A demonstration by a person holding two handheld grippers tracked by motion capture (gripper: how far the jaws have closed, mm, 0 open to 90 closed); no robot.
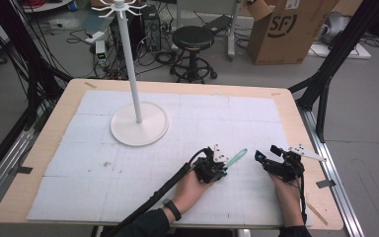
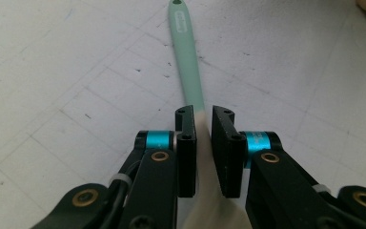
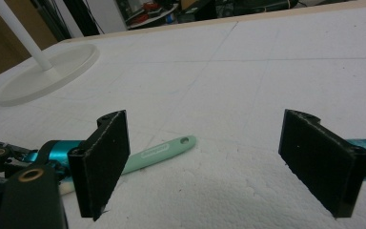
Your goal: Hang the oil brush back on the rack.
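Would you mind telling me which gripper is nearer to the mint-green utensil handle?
Left. The left gripper is shut on the mint-green handle; the right gripper sits open just off the handle's free end, not touching it.

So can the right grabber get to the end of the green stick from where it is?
Probably yes. The right gripper is open, and the free end of the green stick points toward it with bare foam mat between them. The left gripper holds the other end.

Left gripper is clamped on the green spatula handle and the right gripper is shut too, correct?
Not quite. The left gripper is clamped on the green spatula handle, but the right gripper is open: the right gripper view shows its jaws spread wide with nothing between them.
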